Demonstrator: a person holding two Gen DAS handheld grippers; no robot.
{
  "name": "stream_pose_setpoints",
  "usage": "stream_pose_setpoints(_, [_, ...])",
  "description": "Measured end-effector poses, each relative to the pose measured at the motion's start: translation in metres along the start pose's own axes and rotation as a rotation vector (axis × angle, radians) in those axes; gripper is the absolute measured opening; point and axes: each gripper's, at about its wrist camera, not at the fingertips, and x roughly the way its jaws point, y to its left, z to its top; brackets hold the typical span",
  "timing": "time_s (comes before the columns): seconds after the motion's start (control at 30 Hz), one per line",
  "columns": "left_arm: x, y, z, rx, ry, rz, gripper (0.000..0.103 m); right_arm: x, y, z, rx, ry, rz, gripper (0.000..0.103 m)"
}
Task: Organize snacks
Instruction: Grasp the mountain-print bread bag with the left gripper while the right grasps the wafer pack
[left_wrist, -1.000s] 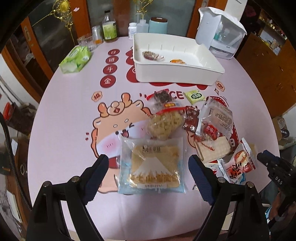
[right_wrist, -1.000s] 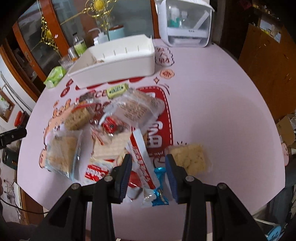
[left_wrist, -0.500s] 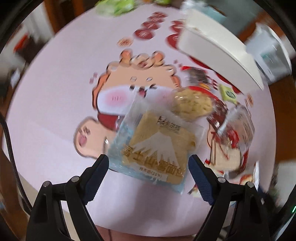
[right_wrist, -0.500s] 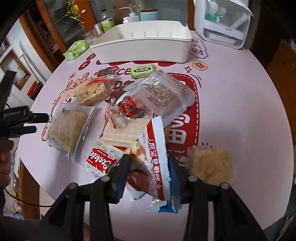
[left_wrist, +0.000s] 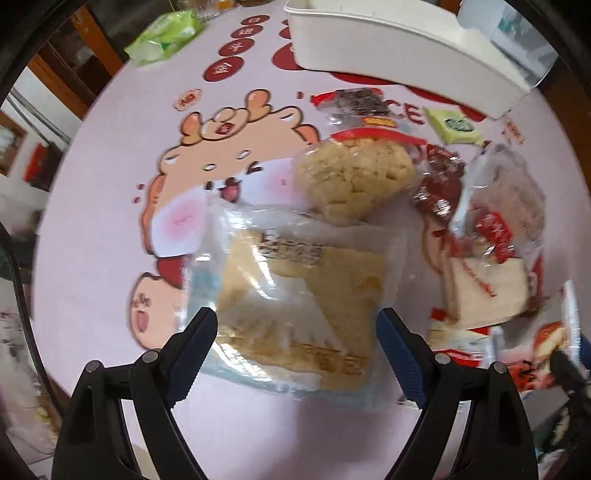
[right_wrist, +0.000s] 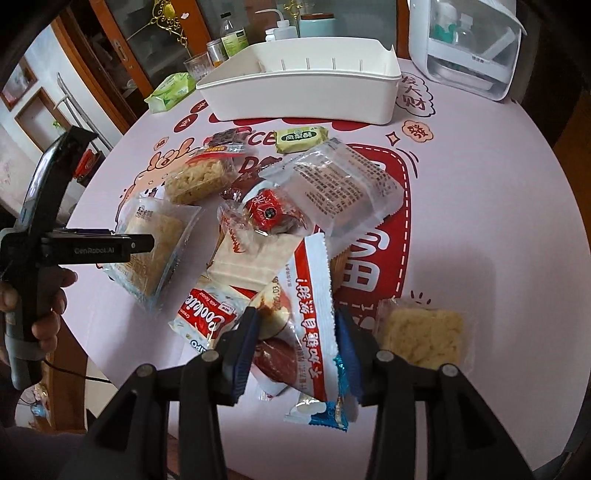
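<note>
A pile of wrapped snacks lies mid-table in front of a white bin (right_wrist: 303, 94). My left gripper (left_wrist: 297, 345) is open, its fingers on either side of the near end of a clear Mount Fuji bread packet (left_wrist: 295, 310), also in the right wrist view (right_wrist: 151, 247). My right gripper (right_wrist: 297, 345) has its jaws closed against the sides of a red-and-white snack packet with a blue end (right_wrist: 312, 332). A puffed rice cake (left_wrist: 354, 181) lies just beyond the bread. A second rice cake packet (right_wrist: 421, 336) lies alone to the right.
A green tissue pack (right_wrist: 171, 90), bottles and a glass stand at the table's far left. A white dispenser (right_wrist: 469, 44) stands at the far right. A small green packet (right_wrist: 301, 138) and a clear white packet (right_wrist: 343, 188) lie near the bin.
My left gripper has dropped down and forward until the bread packet lies between its open fingers. My right gripper has stayed closed on the red-and-white packet and shifted slightly.
</note>
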Motion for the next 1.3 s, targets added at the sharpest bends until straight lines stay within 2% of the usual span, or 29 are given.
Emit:
stream_pose_setpoints(0.1, [0.005, 0.012, 0.000, -0.109, 0.065, -0.070, 0.087, 0.000, -0.003, 0.000, 0.003, 0.000, 0.014, 0.042])
stream_pose_setpoints(0.2, [0.009, 0.021, -0.005, -0.233, 0.109, -0.092, 0.087, 0.001, -0.005, 0.001, 0.006, 0.001, 0.027, 0.042])
stream_pose_setpoints(0.3, [0.013, 0.026, -0.010, -0.303, 0.148, -0.146, 0.087, 0.001, -0.006, 0.002, 0.007, 0.001, 0.039, 0.042])
stream_pose_setpoints(0.53, [0.021, 0.026, -0.030, -0.363, 0.204, -0.150, 0.087, 0.002, -0.008, 0.003, -0.003, 0.002, 0.060, 0.043])
stream_pose_setpoints(0.7, [0.039, 0.027, -0.054, -0.411, 0.262, -0.216, 0.088, 0.003, -0.009, 0.005, -0.016, 0.005, 0.071, 0.043])
stream_pose_setpoints(0.83, [0.043, 0.020, -0.059, -0.424, 0.243, -0.217, 0.100, 0.004, -0.008, 0.006, -0.022, 0.005, 0.077, 0.042])
stream_pose_setpoints(0.97, [0.048, 0.017, -0.046, -0.475, 0.245, -0.218, 0.100, 0.004, -0.008, 0.006, -0.030, 0.005, 0.080, 0.042])
stream_pose_setpoints(1.1, [0.047, 0.039, -0.046, -0.582, 0.235, -0.212, 0.100, 0.004, -0.009, 0.005, -0.028, 0.003, 0.086, 0.042])
stream_pose_setpoints(1.3, [0.052, 0.052, -0.037, -0.667, 0.244, -0.216, 0.102, 0.005, -0.010, 0.006, -0.030, 0.002, 0.088, 0.042])
